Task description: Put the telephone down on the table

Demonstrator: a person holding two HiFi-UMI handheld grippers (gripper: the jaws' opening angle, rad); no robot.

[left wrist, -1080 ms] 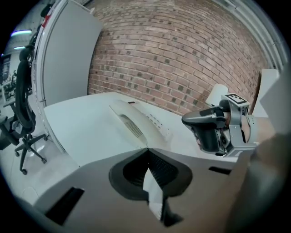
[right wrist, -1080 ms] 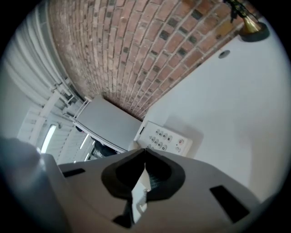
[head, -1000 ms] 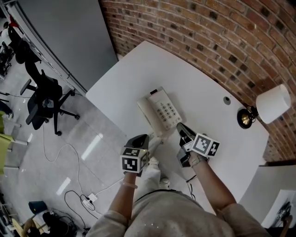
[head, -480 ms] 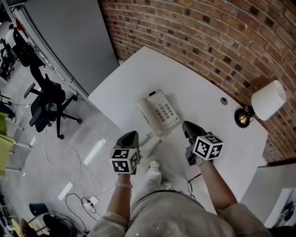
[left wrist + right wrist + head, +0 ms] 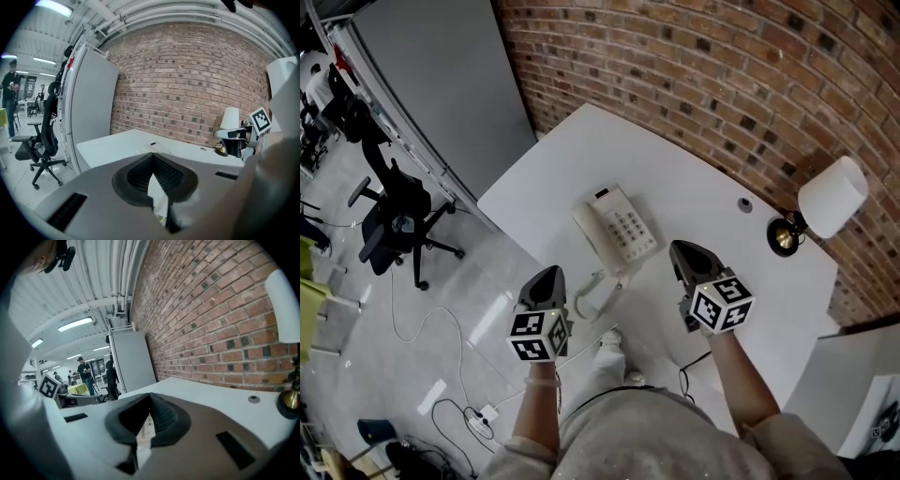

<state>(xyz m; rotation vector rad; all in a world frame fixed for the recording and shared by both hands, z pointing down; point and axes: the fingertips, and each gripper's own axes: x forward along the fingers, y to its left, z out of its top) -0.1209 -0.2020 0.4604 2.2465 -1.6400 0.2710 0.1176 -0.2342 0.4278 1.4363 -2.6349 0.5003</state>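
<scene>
The white telephone [image 5: 616,228] lies flat on the white table [image 5: 694,192], near its front edge, with the handset along its left side. Its coiled cord [image 5: 592,292] hangs over the edge. My left gripper [image 5: 547,275] is shut and empty, off the table's edge to the lower left of the phone. My right gripper [image 5: 682,250] is also shut and empty, over the table just right of the phone. In the left gripper view the jaws [image 5: 152,155] meet with only a slit between them. The right gripper view shows the same [image 5: 150,395].
A lamp with a white shade [image 5: 832,197] and brass base [image 5: 784,237] stands at the table's right end, against the brick wall. A cable hole [image 5: 744,203] sits nearby. An office chair [image 5: 394,211] and floor cables [image 5: 459,375] lie left. People stand far off [image 5: 84,373].
Both grippers have pulled back from the telephone toward me and risen. The right gripper has rolled so its marker cube faces up. The phone stays put.
</scene>
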